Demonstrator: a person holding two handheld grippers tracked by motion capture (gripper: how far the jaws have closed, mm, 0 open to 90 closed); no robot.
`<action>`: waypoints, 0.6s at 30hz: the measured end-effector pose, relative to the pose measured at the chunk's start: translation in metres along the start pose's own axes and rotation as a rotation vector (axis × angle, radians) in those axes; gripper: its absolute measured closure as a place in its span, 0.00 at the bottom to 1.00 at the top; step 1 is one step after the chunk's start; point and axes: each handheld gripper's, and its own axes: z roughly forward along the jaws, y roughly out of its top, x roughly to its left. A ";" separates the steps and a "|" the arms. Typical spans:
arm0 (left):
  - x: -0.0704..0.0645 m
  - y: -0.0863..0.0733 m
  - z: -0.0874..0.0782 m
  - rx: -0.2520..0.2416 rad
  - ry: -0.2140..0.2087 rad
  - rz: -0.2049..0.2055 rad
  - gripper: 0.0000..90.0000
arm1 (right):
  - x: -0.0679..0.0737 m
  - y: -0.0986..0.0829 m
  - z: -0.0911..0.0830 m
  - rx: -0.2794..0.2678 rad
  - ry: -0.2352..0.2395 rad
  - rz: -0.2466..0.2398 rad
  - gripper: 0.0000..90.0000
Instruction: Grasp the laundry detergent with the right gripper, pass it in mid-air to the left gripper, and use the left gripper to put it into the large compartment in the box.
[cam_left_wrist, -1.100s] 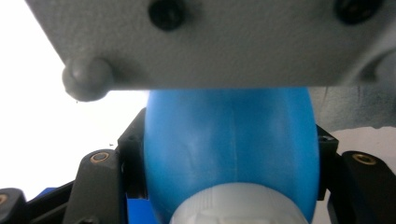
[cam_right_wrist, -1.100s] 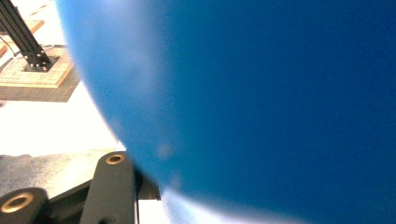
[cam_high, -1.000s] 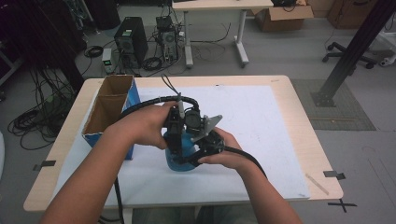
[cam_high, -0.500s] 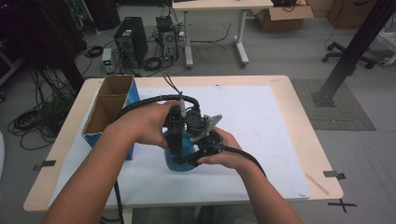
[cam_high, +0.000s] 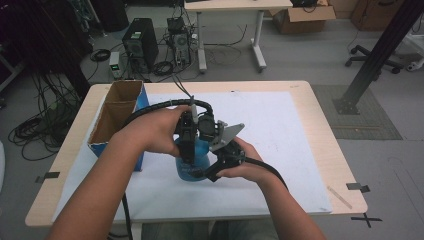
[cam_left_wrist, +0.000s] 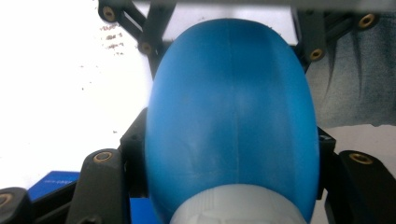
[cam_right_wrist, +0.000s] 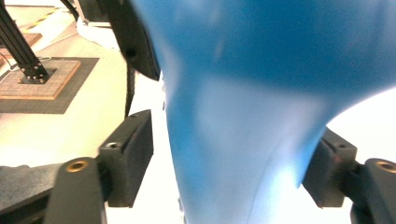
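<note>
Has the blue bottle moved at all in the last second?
No. The blue bottle sits at the same spot beside the cardboard box, held by both grippers.

You have the bottle (cam_high: 194, 164) standing near the middle of the surface (cam_high: 300, 100) on the mat (cam_high: 280, 135), your left tool (cam_high: 188, 150) at its left side, your right tool (cam_high: 212, 172) at its front right, and the open box (cam_high: 116, 116) to the left by the edge.
</note>
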 end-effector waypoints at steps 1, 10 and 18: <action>0.000 0.000 -0.001 0.004 -0.002 0.001 0.43 | 0.000 -0.001 -0.001 0.000 -0.003 0.009 0.25; 0.006 0.001 -0.003 0.005 -0.019 -0.050 0.43 | -0.002 -0.002 -0.010 -0.001 -0.024 0.007 0.11; 0.013 -0.003 -0.007 0.017 -0.041 -0.113 0.43 | -0.002 -0.004 -0.029 0.009 -0.012 0.017 0.01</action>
